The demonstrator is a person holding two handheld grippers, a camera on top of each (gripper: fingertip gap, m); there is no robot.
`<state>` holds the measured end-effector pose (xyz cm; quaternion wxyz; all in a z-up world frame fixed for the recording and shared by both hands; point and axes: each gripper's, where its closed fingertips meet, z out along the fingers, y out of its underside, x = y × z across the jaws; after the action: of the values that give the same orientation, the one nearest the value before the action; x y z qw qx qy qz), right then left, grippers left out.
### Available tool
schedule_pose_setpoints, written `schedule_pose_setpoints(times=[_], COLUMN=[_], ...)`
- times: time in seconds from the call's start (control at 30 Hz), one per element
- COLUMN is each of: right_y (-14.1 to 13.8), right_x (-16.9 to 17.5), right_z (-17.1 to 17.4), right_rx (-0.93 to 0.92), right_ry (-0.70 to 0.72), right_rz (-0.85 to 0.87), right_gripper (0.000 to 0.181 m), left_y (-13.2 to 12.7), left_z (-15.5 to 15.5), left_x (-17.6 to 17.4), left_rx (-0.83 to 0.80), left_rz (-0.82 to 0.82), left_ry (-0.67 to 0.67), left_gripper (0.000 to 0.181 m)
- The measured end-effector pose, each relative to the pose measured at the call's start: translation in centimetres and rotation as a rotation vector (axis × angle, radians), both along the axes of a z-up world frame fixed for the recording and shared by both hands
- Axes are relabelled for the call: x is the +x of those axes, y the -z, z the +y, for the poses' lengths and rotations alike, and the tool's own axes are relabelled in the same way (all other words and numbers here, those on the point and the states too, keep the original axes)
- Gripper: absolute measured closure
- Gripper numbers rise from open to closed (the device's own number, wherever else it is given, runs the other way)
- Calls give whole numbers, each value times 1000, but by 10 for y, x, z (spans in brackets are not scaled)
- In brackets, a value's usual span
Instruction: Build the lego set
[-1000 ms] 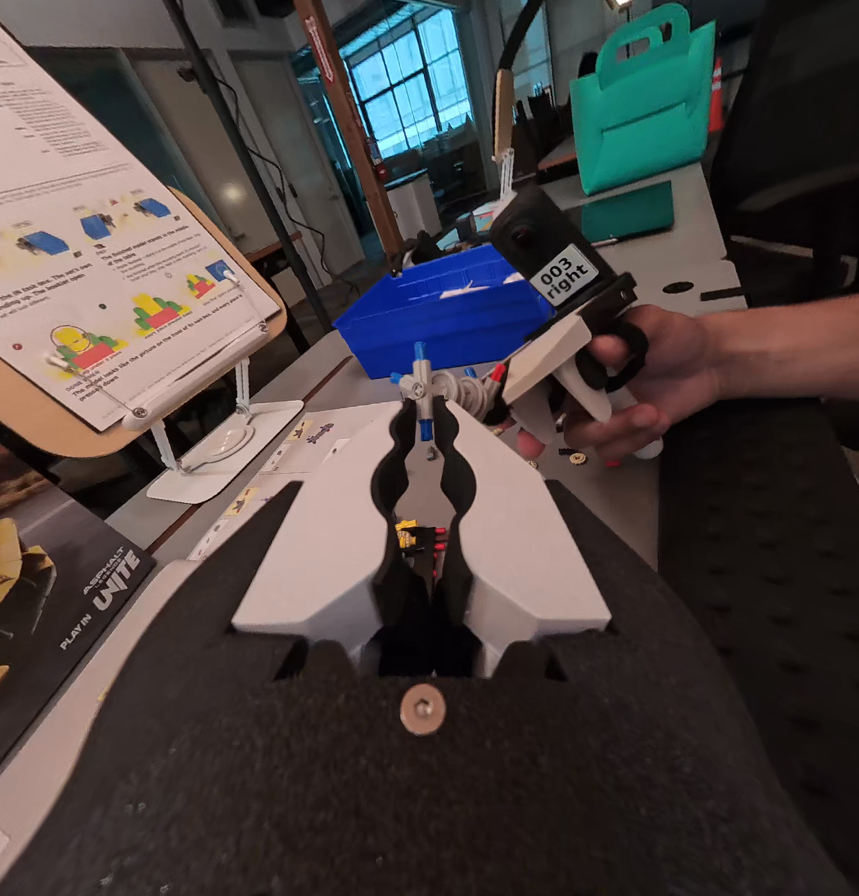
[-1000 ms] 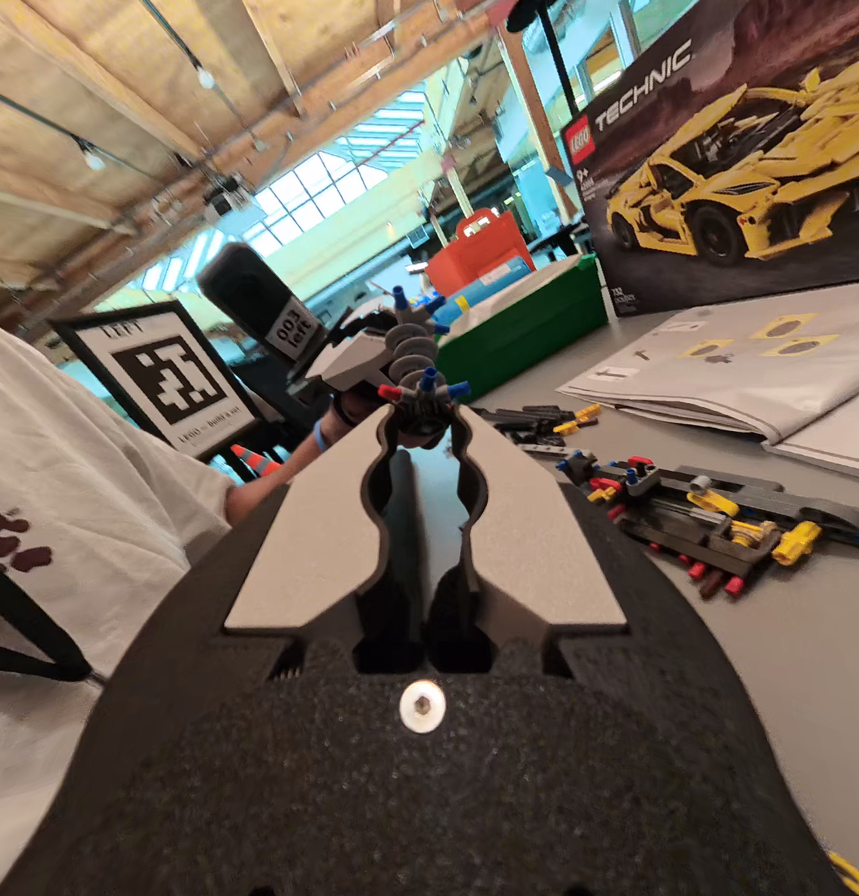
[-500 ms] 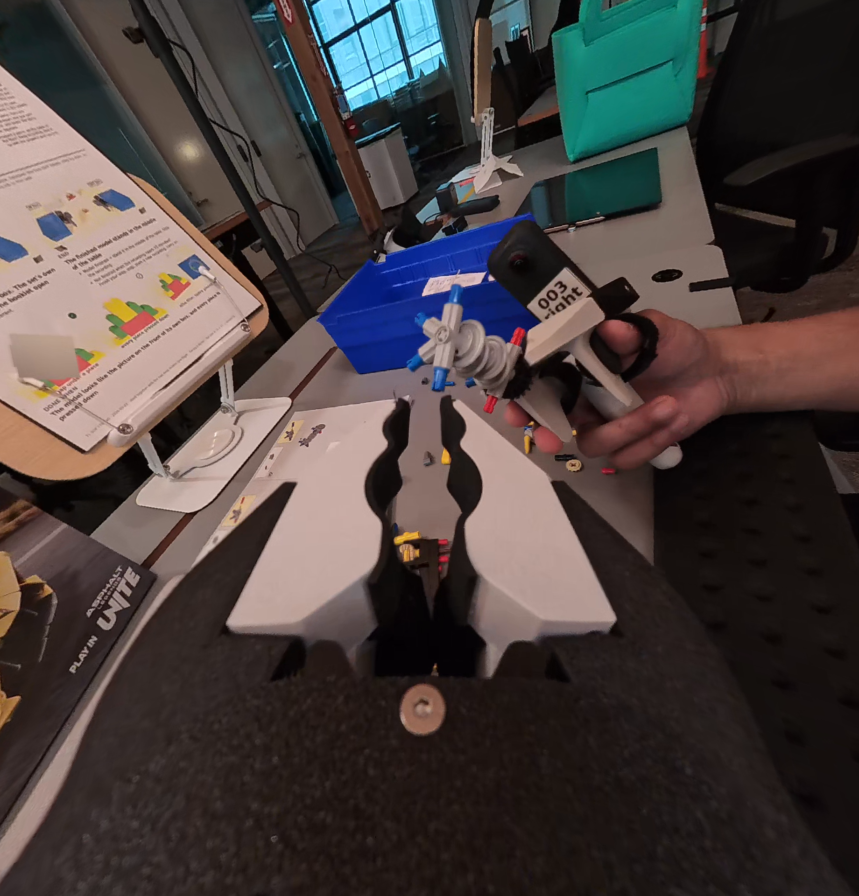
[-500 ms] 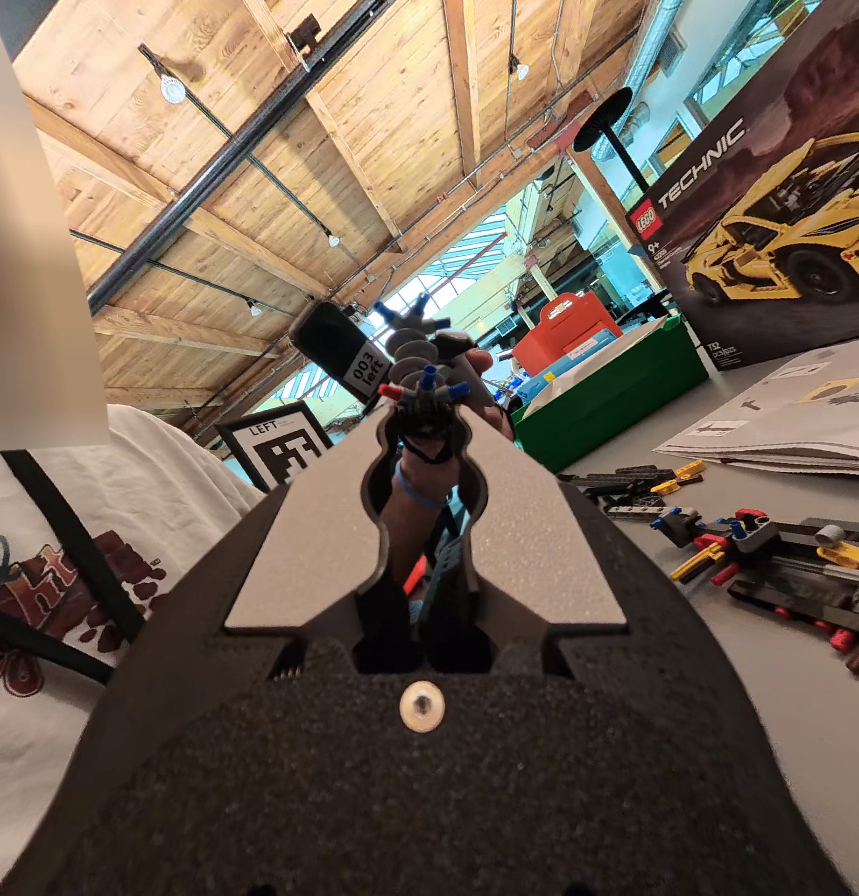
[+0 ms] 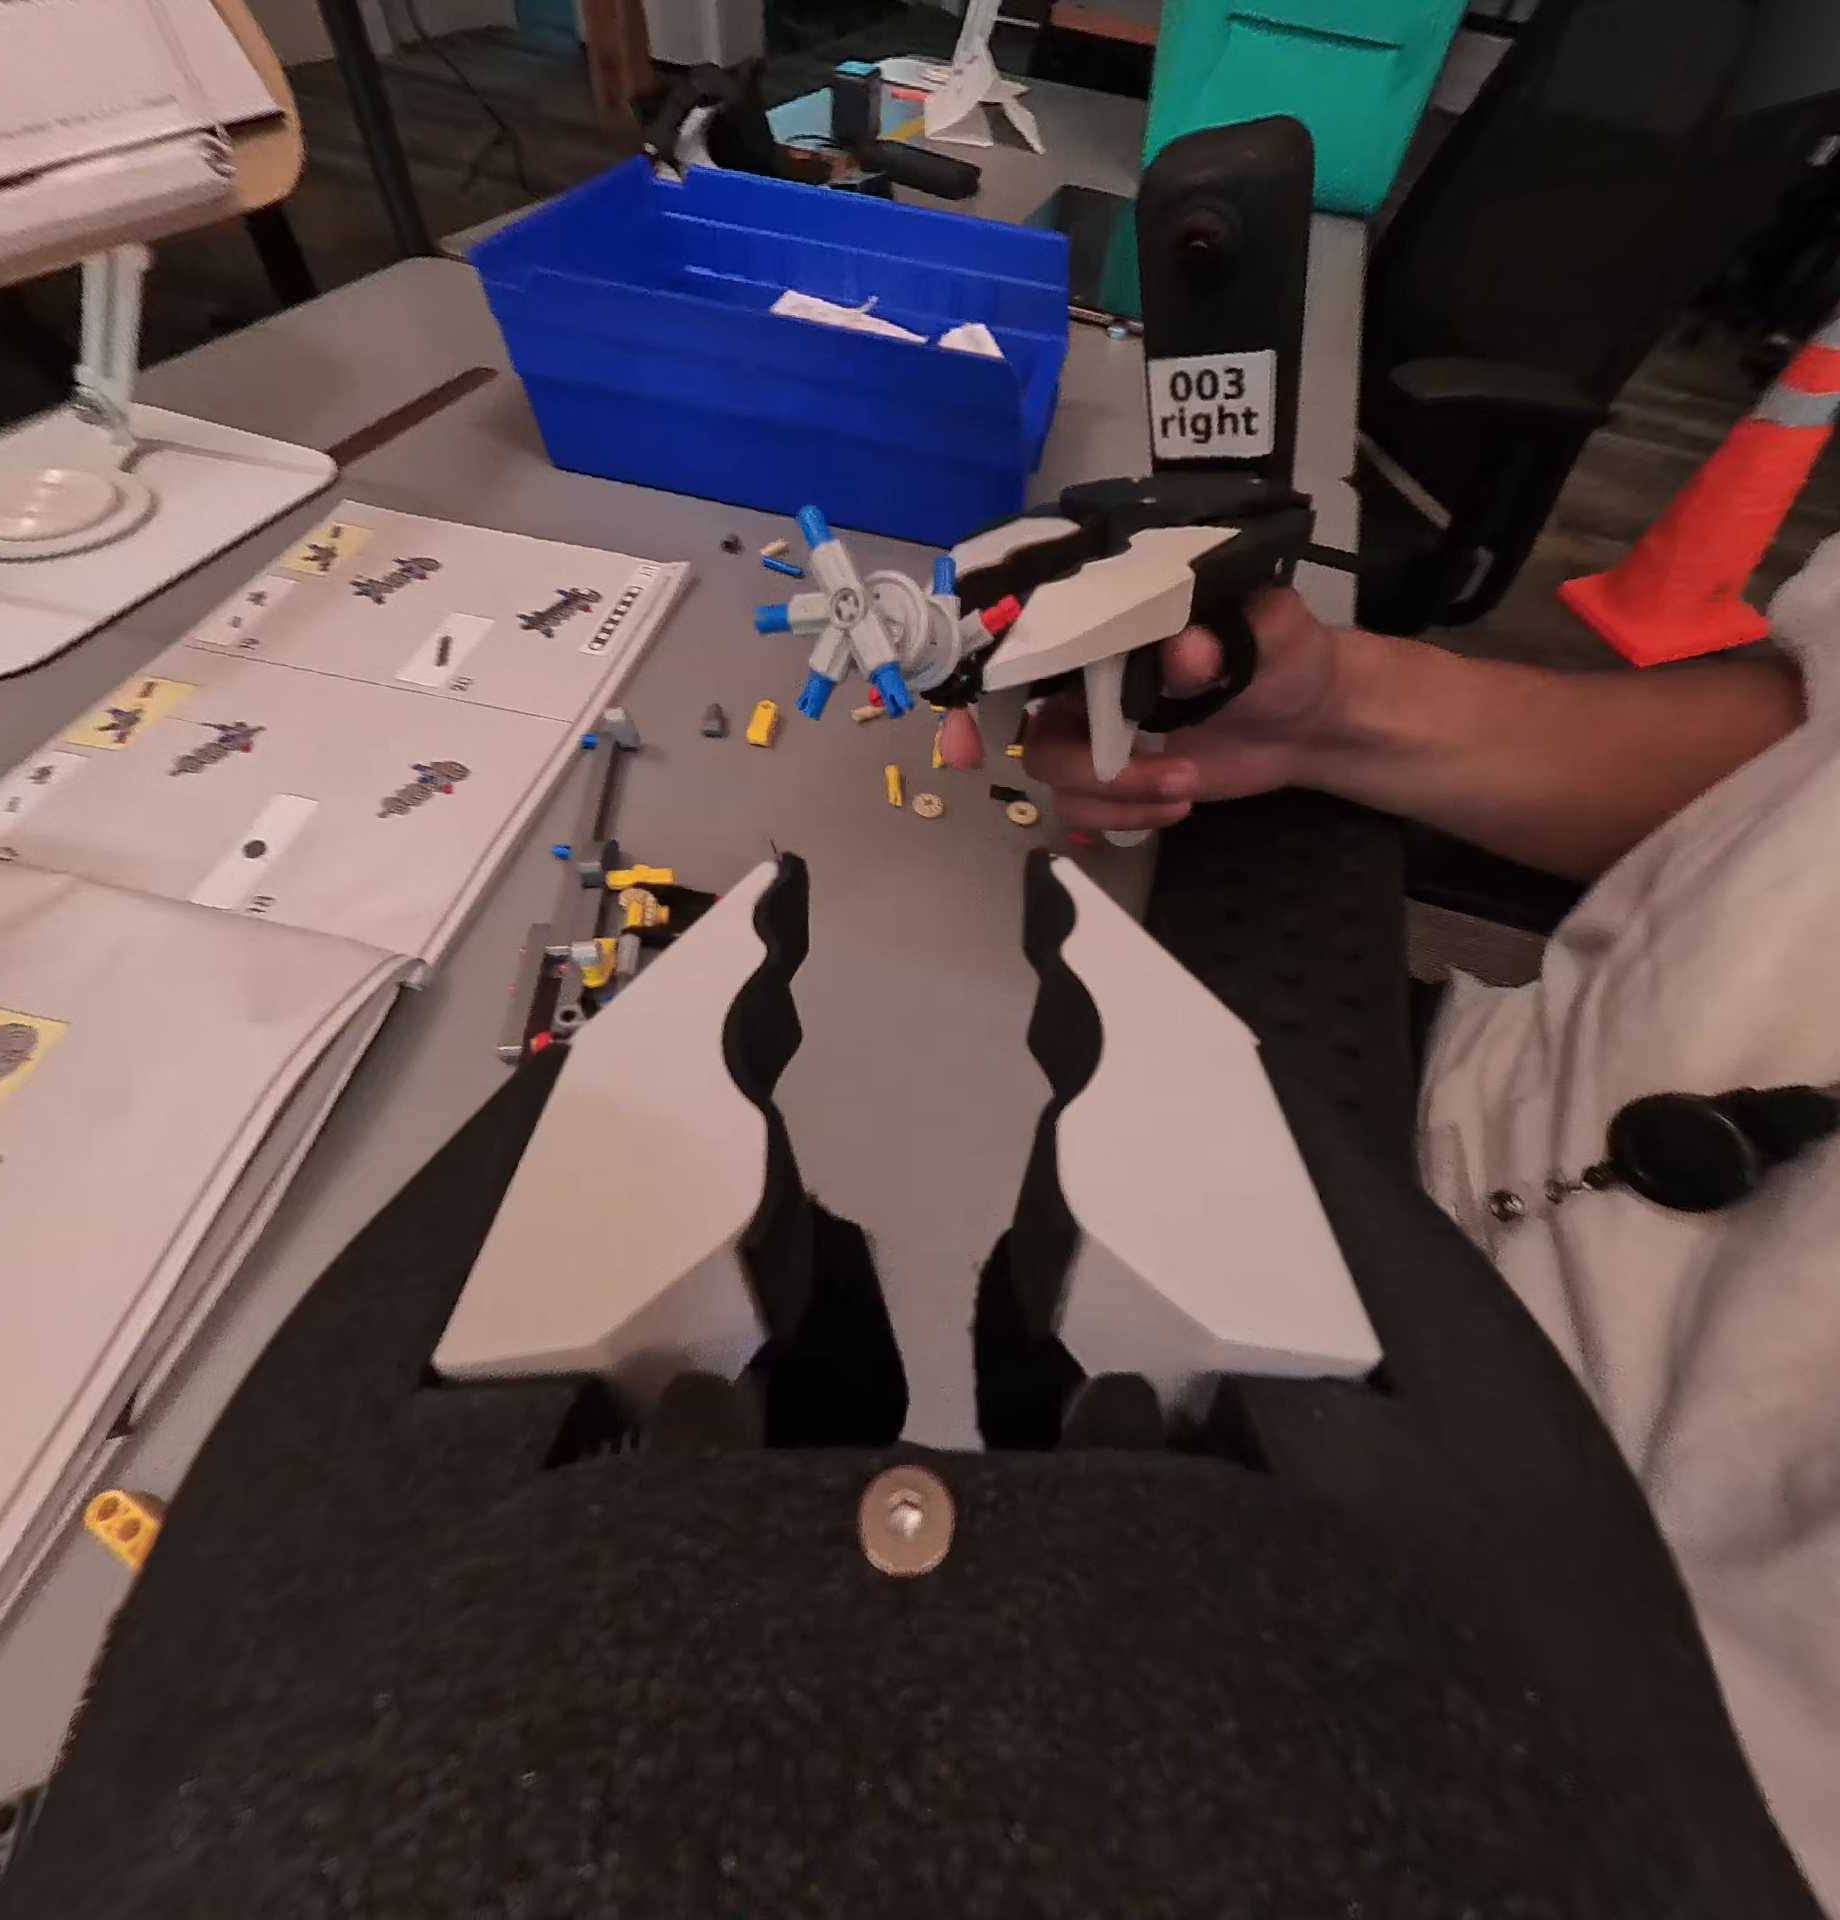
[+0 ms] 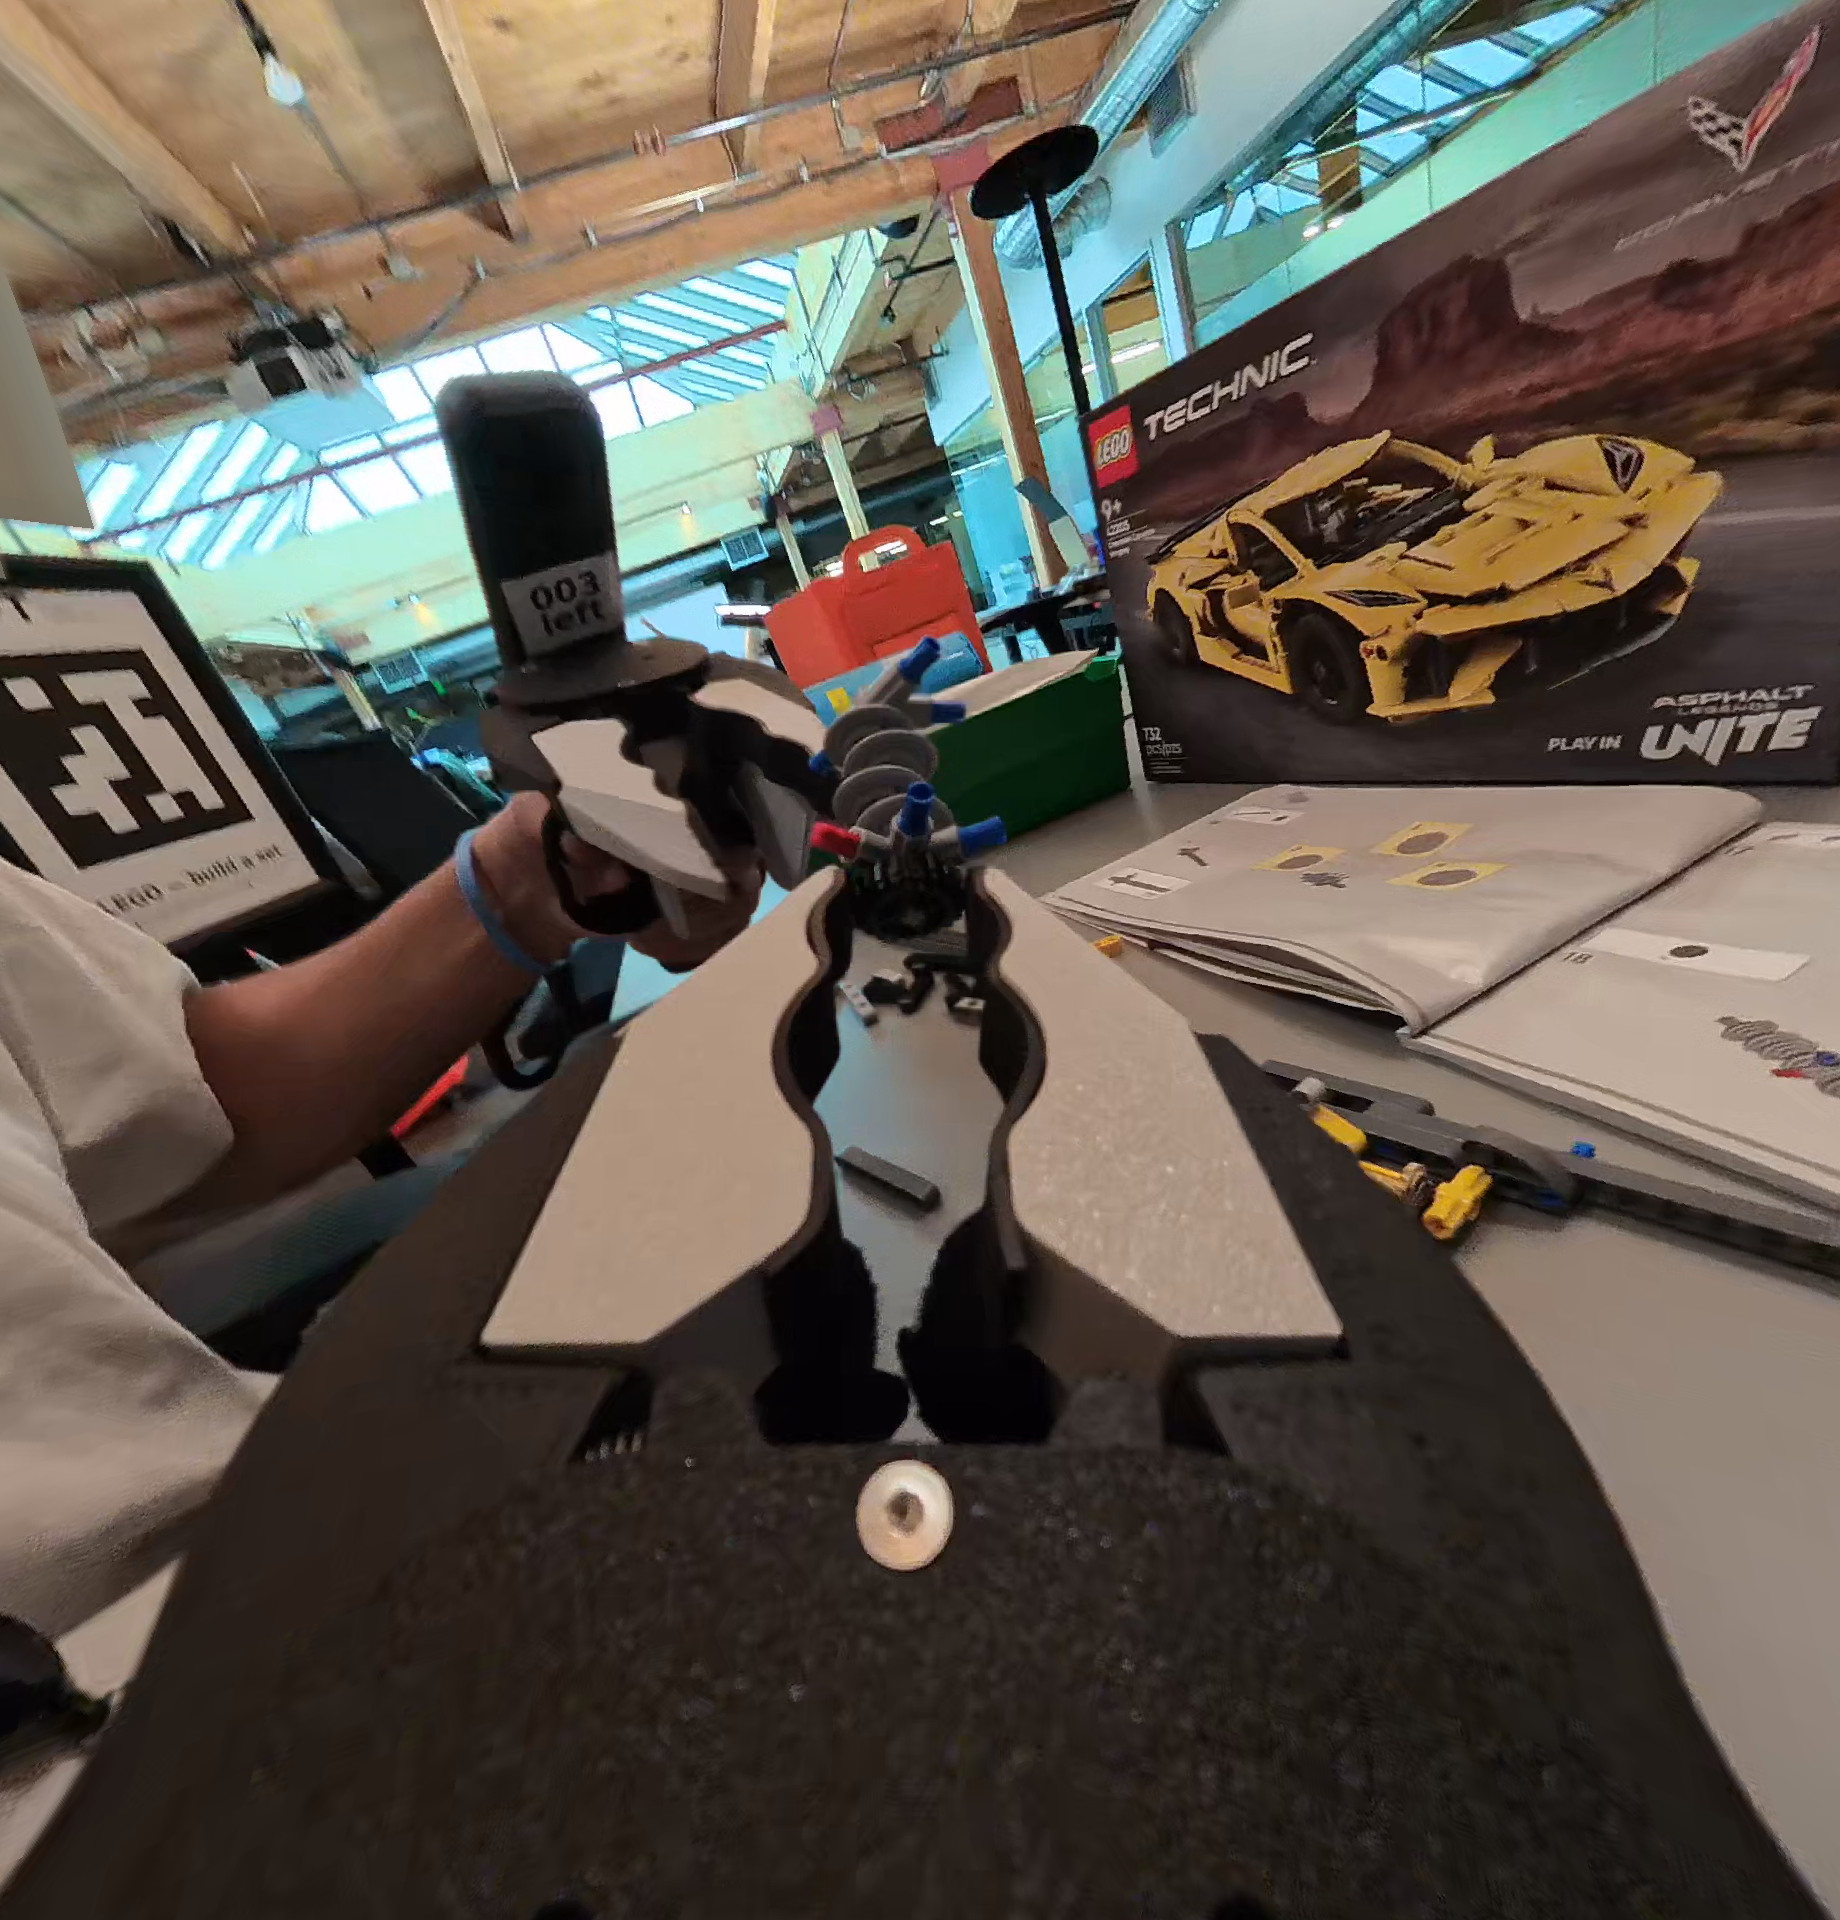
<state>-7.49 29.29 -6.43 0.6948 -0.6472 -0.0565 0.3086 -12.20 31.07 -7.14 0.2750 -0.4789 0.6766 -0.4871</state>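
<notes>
Room: your grey table [image 5: 926, 1039] sits in a big workshop with a wooden roof.
Right tongs: your right gripper [image 6: 903, 883] is clenched on the grey lego piece [image 6: 885, 790]. You hold that piece up in the air, above the table. It has round grey discs and blue pegs sticking out.
Same piece, other camera: the grey lego piece [image 5: 874, 623] pokes out of the right gripper [image 5: 973, 649], above the small loose bits [image 5: 926, 800].
Left tongs: your left gripper [image 5: 911, 873] is spread wide with nothing in it. It hangs over bare table, near the lego piece but not touching it.
Left tongs, other camera: the left gripper [image 6: 791, 790] sits just beside the piece.
Half-built frame: a long dark frame [image 5: 573, 966] lies by the booklet.
Booklet: the open instruction booklet [image 5: 303, 748] lies flat on your left.
Blue bin: a blue bin [image 5: 781, 353] stands behind the loose bits.
Box: the lego box [image 6: 1498, 520] with a yellow car stands at the table's far side.
</notes>
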Motion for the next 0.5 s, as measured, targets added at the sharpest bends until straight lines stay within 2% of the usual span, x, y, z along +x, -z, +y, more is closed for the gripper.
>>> schedule_pose_setpoints(times=[0.23,0.5], right_y=[19,35], right_x=[-29,-37], right_z=[-1,0], right_rx=[-47,-96], right_ry=[-90,-113], right_rz=[-166,-253], right_gripper=[161,161], left_y=[7,16], left_z=[-6,-7], left_x=[-9,-17], left_rx=[-190,-224], left_rz=[71,68], left_ry=[64,102], left_gripper=[142,151])
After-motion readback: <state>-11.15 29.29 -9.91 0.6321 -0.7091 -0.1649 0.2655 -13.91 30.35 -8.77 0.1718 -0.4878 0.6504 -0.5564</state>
